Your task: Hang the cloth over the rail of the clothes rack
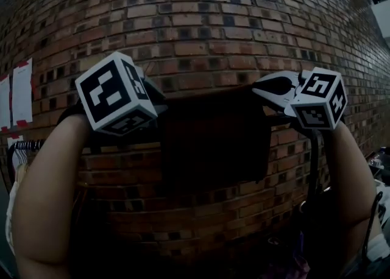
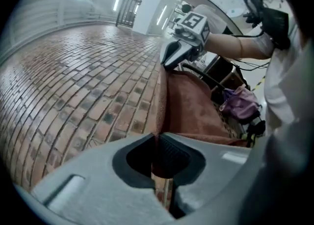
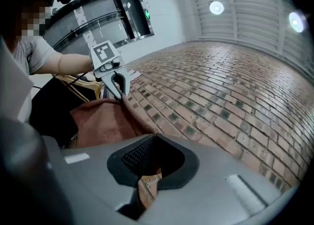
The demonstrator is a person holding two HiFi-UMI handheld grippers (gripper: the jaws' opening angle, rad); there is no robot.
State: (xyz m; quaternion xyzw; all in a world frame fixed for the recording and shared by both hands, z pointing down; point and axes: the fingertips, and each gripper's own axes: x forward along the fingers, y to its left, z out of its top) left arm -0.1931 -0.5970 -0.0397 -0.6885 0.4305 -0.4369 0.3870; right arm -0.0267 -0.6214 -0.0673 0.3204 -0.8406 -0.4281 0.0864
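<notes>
Left gripper (image 2: 158, 145) is clamped on one top corner of the dark reddish cloth (image 1: 213, 141), its jaws nearly together with the fabric pinched between the pads. The right gripper (image 3: 149, 143) pinches the opposite top corner the same way. Between them the cloth hangs spread flat in the air (top edge roughly level), held up in front of a brick wall (image 1: 201, 28).

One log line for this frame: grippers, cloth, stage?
left gripper: shut on cloth corner | right gripper: shut on other corner | cloth: stretched between them, facing brick wall | hang: not done
</notes>
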